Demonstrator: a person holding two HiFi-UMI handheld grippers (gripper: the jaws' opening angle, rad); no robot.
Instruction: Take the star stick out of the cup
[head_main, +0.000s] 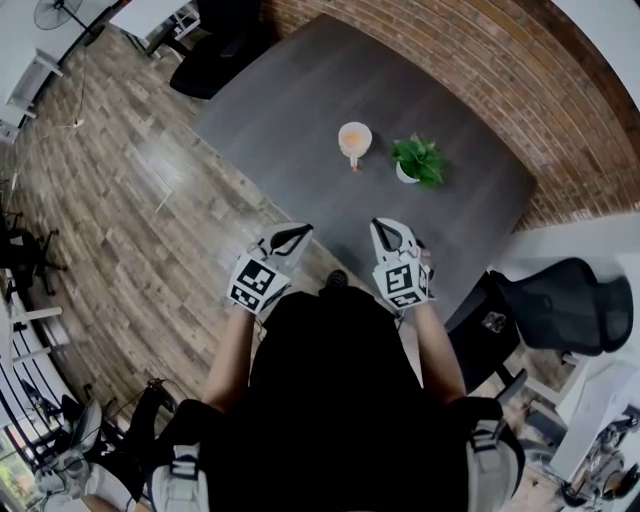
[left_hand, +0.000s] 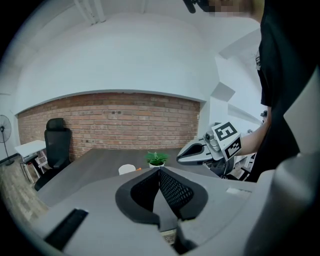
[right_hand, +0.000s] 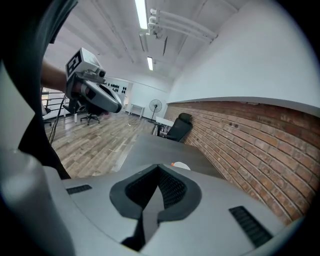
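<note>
**Jaws closed on nothing, both sides**

Jaws of my left gripper (left_hand: 159, 170) are pressed together at the tips with nothing between them. Those of my right gripper (right_hand: 159, 167) are the same: pads meeting, empty. I hold the two grippers side by side and apart, close to the near edge of the bench (head_main: 290, 110), with the tips pointing out across it.

The cup (head_main: 354, 135) stands upright on the bench, well ahead of both pairs of jaws and roughly on the line between them. Seen along my left jaws it sits just left of the tips. Seen along my right jaws it sits just right of them.

The star stick (head_main: 353, 162) is in the cup. It shows as a small orange piece leaning out over the rim on the side toward my jaws, and its star shape is too small to make out. Neither pair of jaws touches the cup or the stick.

A small potted plant (head_main: 418, 160) stands near the cup on its right, ahead of my right jaws and a little to the outside.

Far beyond the tips, past the bench, runs a brick wall (left_hand: 115, 125). A black office chair (left_hand: 56, 142) stands off to the left of my left jaws. Wood floor (head_main: 120, 200) spreads out to the left of the bench.
</note>
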